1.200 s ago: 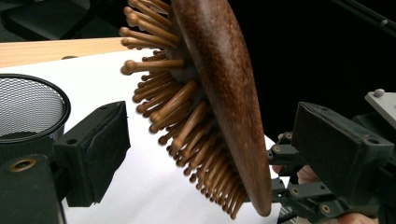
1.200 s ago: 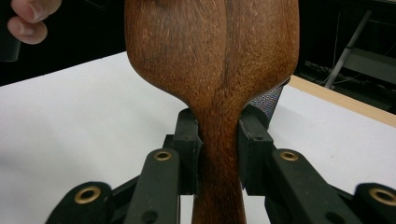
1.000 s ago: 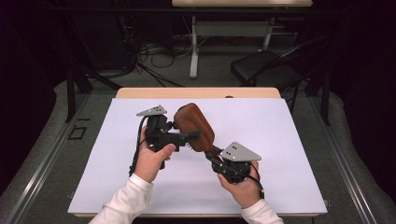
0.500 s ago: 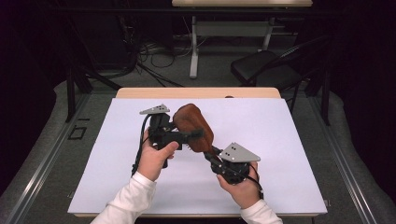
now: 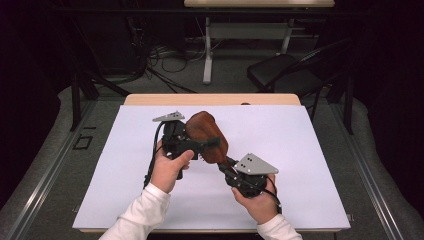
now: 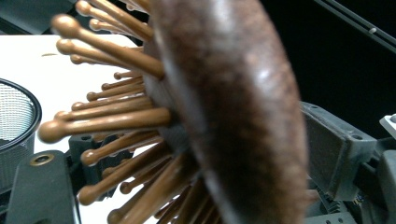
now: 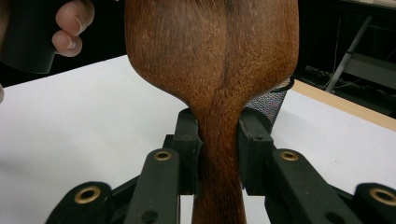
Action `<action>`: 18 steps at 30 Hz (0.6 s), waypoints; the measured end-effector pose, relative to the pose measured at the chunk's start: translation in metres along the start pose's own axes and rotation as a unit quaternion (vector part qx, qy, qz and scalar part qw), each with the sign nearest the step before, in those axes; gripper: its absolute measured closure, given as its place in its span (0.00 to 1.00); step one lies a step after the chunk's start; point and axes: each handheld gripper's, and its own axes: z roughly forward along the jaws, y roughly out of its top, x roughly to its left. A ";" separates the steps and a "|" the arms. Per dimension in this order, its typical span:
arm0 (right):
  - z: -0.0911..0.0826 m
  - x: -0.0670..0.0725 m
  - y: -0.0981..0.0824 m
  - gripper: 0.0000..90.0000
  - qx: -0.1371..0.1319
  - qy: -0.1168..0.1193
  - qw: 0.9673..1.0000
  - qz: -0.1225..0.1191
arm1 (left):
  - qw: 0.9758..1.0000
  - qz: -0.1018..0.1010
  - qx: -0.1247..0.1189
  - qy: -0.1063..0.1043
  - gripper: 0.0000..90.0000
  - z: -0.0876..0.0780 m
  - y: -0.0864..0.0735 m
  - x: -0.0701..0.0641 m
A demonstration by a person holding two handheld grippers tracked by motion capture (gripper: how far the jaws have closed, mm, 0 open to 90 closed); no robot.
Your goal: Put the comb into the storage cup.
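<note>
from the high view, you hold a wooden hairbrush (image 5: pixel 206 142) up over the white table (image 5: pixel 310 150), with both grippers on it. your right gripper (image 5: pixel 231 167) has the handle end and your left gripper (image 5: pixel 207 144) comes at the wide head from the side.

in the left gripper view, the brush head (image 6: pixel 243 107) sits between the jaws, with its wooden pins (image 6: pixel 121 119) poking to the left. the jaws have just been closing in on the head. one pad is very close to the smooth back, but you cannot tell for sure that both pads press it. a black mesh cup (image 6: pixel 16 123) stands on the table behind.

in the right gripper view, the jaws are squeezed tight on the thin neck of the brush (image 7: pixel 217 140), one pad on each side.

i think you are passing the brush from one gripper to the other. next, get a firm grip on the head with the left jaws before the right ones let go, or it may drop.
</note>
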 end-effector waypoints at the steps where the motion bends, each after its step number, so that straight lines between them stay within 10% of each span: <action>1: 0.000 0.000 0.000 0.80 0.001 0.001 1.000 -0.001 | 1.000 0.000 -0.001 0.003 0.22 0.000 0.000 0.000; 18: 0.000 0.001 0.000 0.80 -0.005 0.000 1.000 -0.002 | 1.000 -0.016 -0.020 0.013 0.42 -0.004 -0.005 0.001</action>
